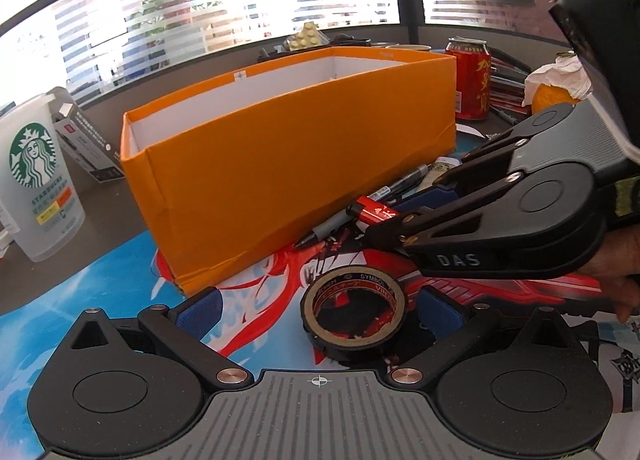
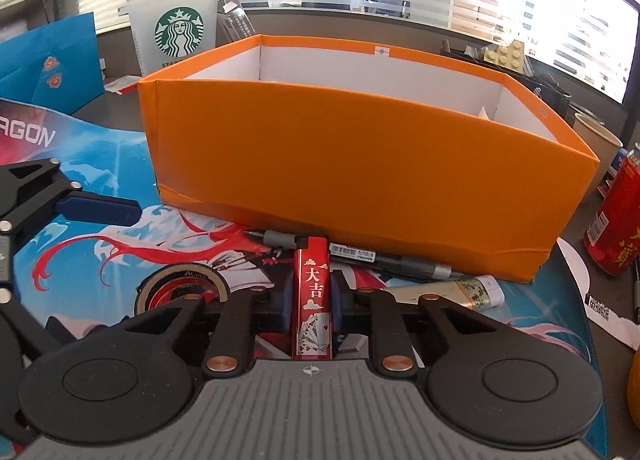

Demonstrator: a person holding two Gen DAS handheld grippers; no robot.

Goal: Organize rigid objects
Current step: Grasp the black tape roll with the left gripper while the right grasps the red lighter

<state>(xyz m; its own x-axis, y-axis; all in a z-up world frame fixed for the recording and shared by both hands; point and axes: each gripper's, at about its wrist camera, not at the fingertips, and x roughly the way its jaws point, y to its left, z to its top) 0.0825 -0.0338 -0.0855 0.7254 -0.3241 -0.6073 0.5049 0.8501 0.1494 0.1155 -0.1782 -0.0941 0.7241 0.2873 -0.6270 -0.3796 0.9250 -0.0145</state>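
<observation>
The orange box (image 2: 360, 164) stood open on the printed mat (image 2: 100, 236); its white inner walls showed, but its floor and any contents were hidden behind the near wall. In front of the box, the right gripper (image 2: 311, 296) had its blue pads closed tight on a red lighter (image 2: 313, 300), which lay across two pens (image 2: 360, 256) partly cut off behind it. The left gripper (image 1: 320, 308) stood wide, straddling a tape roll (image 1: 354, 310) in front of the box without pressing it.
</observation>
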